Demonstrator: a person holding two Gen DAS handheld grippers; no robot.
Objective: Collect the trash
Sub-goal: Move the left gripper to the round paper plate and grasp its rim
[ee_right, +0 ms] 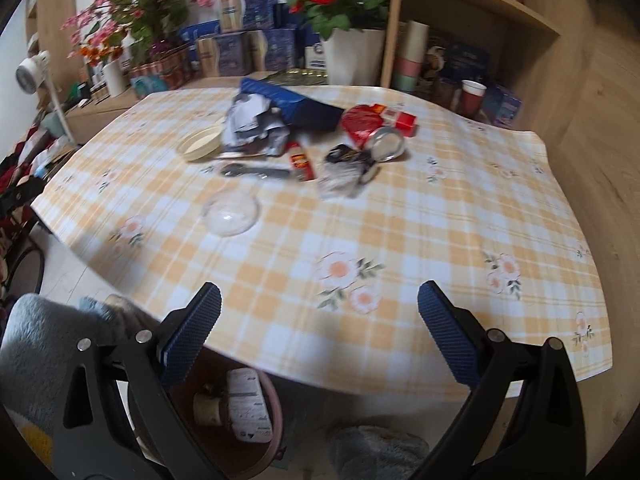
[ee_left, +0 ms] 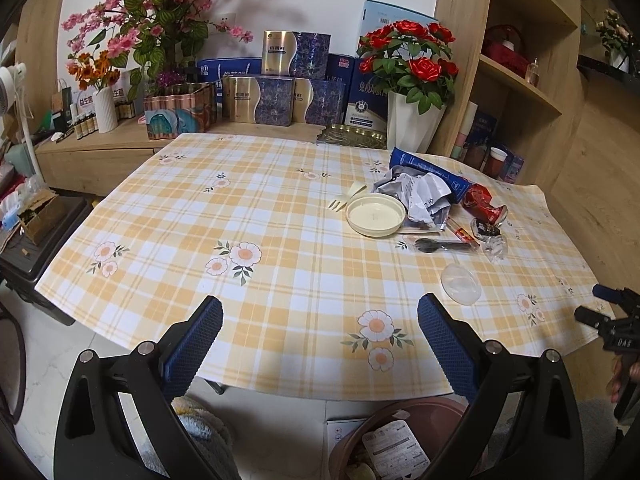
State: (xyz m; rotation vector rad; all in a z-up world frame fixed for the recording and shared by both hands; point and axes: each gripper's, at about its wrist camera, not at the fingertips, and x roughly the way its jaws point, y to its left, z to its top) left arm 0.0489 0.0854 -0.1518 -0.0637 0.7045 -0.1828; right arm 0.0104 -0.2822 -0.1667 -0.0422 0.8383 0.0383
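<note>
Table: covered with a yellow plaid cloth printed with flowers; all the trash lies in one cluster toward its far right part, the near half bare.
Bin: a brownish round bin on the floor just under the near table edge, already holding a printed wrapper and some scraps; probably the drop point.
Blue carton: a long flattened box at the back of the cluster, partly under the paper. Likely light and fairly stiff; best taken across its free end.
Crumpled paper: a grey-white wad leaning on the carton. Soft and springy, it should compress in a pinch anywhere on its bulk.
Cream lid: a shallow round plastic lid lying just left of the paper. Rigid and slick; take it by the raised rim.
Red can: crushed, on its side at the right of the cluster. Light metal, possibly sharp at the creases; grip across the flattened body.
Clear dome lid: lies alone, nearest the front edge. Thin, slippery and easily cracked; a gentle hold on the edge seems wise.
Black spoon: flat on the cloth beside a red sachet; low and hard to get under.
Left hand-held gripper: jaws spread wide, nothing between them, over the near edge.
Right hand-held gripper: jaws spread wide and empty, above the near edge and bin; the view is blurred.
</note>
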